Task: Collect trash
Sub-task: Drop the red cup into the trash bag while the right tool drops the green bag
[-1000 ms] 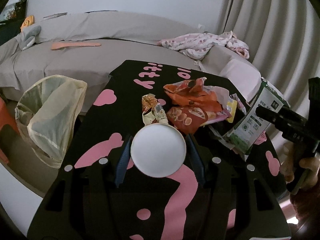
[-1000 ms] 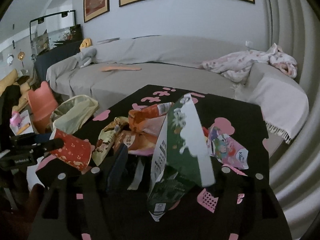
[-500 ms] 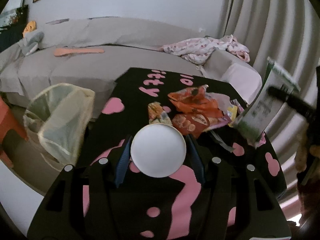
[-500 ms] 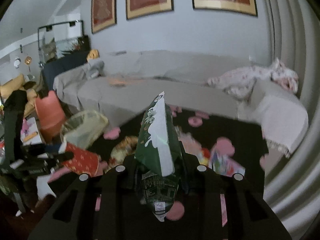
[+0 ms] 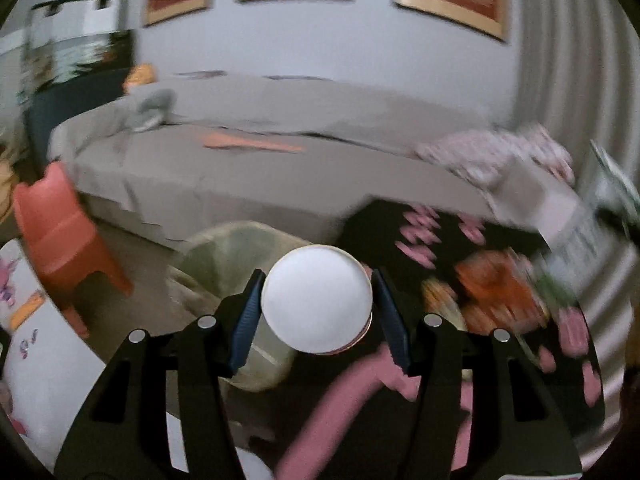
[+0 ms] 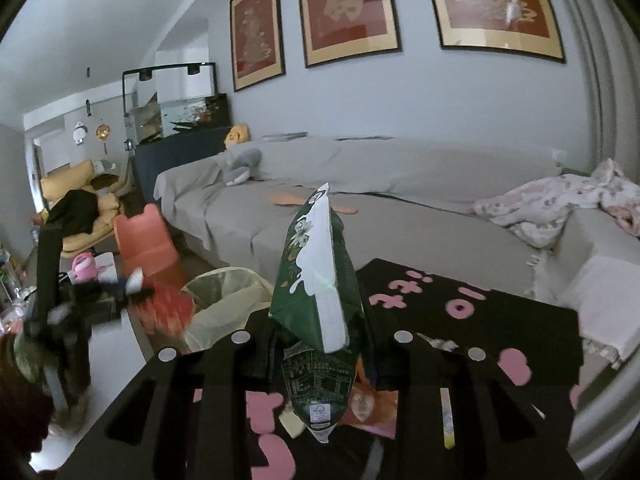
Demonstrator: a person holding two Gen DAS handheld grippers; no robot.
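Trash bag [image 5: 240, 264], pale and open-mouthed on the floor beside the black-and-pink table [image 5: 472, 432], is what both loads have to reach. In the left wrist view it sits at about eleven o'clock from your left gripper [image 5: 316, 300], just past the fingertips and partly hidden behind them. That gripper is about half open and clamped on the paper cup [image 5: 318, 300], whose white round end faces the camera; the cup's long axis runs straight along the fingers, toward twelve o'clock. The view is blurred.

Moving right, in the right wrist view the bag [image 6: 224, 304] lies at about ten o'clock from your right gripper [image 6: 320, 332], lower and well to the left. The red cup [image 6: 168, 308] and the left gripper show as a blur beside the bag's rim. The right jaws have just been closing and now pinch the green-and-white carton [image 6: 320, 292], flattened, its long axis pointing up toward twelve o'clock.

Judged from both views, your left hand is the nearer to the bag; the right must swing left across the table corner. Orange wrappers [image 5: 496, 288] lie on the table at three o'clock.
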